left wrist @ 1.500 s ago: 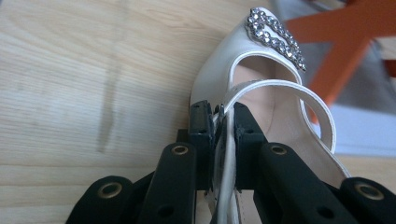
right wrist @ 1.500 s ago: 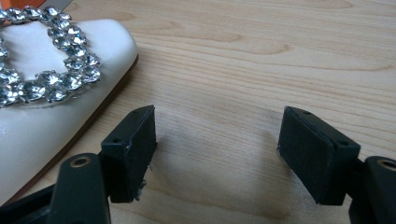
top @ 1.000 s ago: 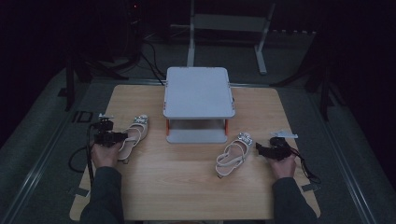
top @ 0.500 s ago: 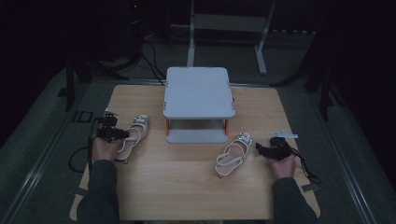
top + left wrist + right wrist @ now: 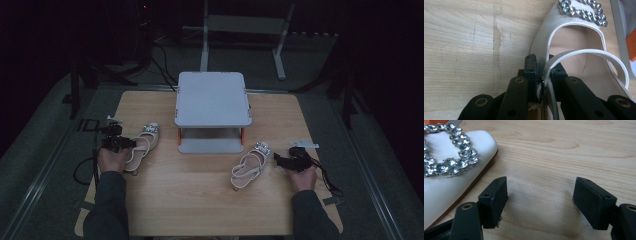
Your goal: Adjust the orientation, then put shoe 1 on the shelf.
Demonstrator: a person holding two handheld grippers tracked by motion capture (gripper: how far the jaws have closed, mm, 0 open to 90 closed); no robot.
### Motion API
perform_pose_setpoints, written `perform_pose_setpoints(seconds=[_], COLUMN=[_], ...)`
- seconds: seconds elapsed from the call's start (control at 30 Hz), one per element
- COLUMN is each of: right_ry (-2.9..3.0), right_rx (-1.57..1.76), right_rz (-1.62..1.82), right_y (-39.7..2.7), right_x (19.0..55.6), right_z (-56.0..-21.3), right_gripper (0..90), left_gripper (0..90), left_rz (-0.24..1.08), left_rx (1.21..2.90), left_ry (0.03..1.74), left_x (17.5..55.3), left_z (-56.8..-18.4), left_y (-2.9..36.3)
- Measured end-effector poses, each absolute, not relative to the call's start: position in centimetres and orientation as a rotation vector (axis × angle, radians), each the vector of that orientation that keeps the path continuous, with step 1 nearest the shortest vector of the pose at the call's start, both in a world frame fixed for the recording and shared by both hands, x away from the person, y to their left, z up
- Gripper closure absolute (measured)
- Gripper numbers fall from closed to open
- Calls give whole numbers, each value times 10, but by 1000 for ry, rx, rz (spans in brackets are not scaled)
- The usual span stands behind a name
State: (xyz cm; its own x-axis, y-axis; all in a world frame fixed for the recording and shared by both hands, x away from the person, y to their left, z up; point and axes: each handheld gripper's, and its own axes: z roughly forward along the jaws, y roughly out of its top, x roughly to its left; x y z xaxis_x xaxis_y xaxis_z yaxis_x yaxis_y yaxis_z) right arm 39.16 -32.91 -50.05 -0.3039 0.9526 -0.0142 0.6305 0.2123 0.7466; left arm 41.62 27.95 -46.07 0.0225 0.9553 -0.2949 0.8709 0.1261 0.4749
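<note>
Down at the left of the high view, the left gripper (image 5: 116,143) sat on the wooden table (image 5: 200,200), right at the side of a white sandal (image 5: 141,146) with a sparkly buckle. Its jaws had just been closing, and in the left gripper view they were pinched tight on the sandal's thin white strap (image 5: 579,53), with a small metal ring caught between the pads. The sparkly buckle (image 5: 584,11) sat at the top of that view, and the sandal's pale inside filled the middle right.

Over at the right of the high view, the right gripper (image 5: 289,160) lay just beside a second white sandal (image 5: 249,166). In the right gripper view its jaws stood wide apart with only bare wood between them. That sandal's toe (image 5: 446,167) was at the upper left.

Between the two sandals, toward the top of the table, stood a small grey shelf (image 5: 212,97) with orange legs.
</note>
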Motion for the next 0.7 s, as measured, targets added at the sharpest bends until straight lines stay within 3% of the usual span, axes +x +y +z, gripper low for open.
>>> perform_pose_setpoints(seconds=[0.7], right_ry=[2016], right_rx=[1460], right_rz=[890], right_y=[-329], right_x=[392], right_z=[-501], right_gripper=[276], left_gripper=[811], left_rz=[189], left_rx=[1515], left_ry=[1923], left_x=[418], left_z=[-428], left_y=[278])
